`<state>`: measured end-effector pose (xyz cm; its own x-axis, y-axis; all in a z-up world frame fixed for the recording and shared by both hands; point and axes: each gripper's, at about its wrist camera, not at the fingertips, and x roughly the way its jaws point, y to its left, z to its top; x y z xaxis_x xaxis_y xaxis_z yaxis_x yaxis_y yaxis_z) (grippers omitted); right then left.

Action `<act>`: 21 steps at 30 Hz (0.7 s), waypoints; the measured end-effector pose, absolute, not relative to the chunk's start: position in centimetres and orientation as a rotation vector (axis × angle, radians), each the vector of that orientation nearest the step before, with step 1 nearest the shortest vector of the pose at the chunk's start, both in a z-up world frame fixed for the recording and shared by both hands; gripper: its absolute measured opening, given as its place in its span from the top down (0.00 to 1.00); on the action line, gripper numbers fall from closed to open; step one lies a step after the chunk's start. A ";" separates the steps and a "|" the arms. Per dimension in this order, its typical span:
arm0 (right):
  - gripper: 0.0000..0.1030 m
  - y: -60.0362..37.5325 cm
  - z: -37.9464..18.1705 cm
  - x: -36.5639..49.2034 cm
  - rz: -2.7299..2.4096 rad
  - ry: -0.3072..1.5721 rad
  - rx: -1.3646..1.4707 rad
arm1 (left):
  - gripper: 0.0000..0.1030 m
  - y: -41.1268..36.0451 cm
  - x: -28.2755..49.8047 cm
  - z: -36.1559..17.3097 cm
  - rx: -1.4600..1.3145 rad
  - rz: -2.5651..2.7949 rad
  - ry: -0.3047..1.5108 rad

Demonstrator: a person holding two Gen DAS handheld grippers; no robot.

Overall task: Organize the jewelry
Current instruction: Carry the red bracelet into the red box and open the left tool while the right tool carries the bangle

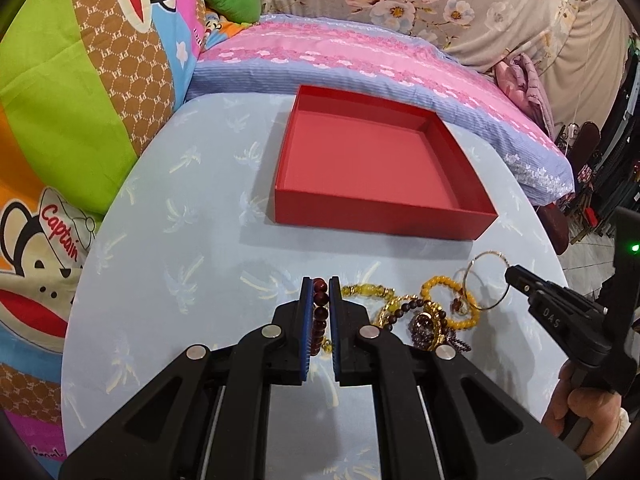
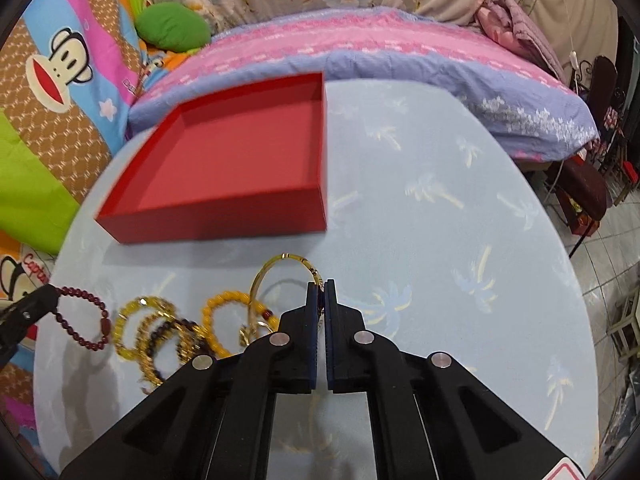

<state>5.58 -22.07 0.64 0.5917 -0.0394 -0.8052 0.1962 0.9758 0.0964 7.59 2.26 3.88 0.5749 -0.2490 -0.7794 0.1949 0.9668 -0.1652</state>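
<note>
An open red box [image 1: 360, 160] stands on the light blue table; it also shows in the right wrist view [image 2: 240, 152], empty. My left gripper [image 1: 321, 284] is shut on a dark red bead bracelet [image 1: 320, 312], which hangs from it in the right wrist view [image 2: 86, 320]. My right gripper [image 2: 320, 286] is shut on a thin gold bangle [image 2: 276, 276], seen lifted in the left wrist view [image 1: 486, 280]. A pile of yellow and dark bead bracelets [image 1: 424, 312] lies between the grippers, in front of the box.
The round table [image 2: 440, 220] has a palm-print cloth. A bed with a pink and purple cover [image 1: 360, 52] lies behind it. Cartoon-print bedding [image 1: 60, 120] is at the left. Tiled floor and furniture [image 2: 612, 240] are at the right.
</note>
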 end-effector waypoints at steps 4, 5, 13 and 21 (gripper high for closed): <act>0.97 -21.8 3.9 6.3 -0.108 0.862 0.159 | 0.93 2.2 8.5 5.8 -0.050 -0.283 0.878; 0.98 -21.8 4.6 6.7 -0.099 0.850 0.157 | 0.93 2.1 8.8 6.4 -0.045 -0.291 0.865; 0.99 -21.6 8.2 13.3 -0.047 0.776 0.113 | 0.93 0.4 15.3 10.2 -0.030 -0.363 0.788; 0.80 -22.2 5.1 13.8 -0.057 0.854 0.122 | 0.93 -0.3 18.1 10.2 -0.040 -0.345 0.766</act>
<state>13.79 -22.25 5.11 0.6558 -0.0012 -0.7549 0.0990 0.9915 0.0844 18.11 -0.32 10.24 0.6676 -0.3204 -0.6721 0.2916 0.9431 -0.1600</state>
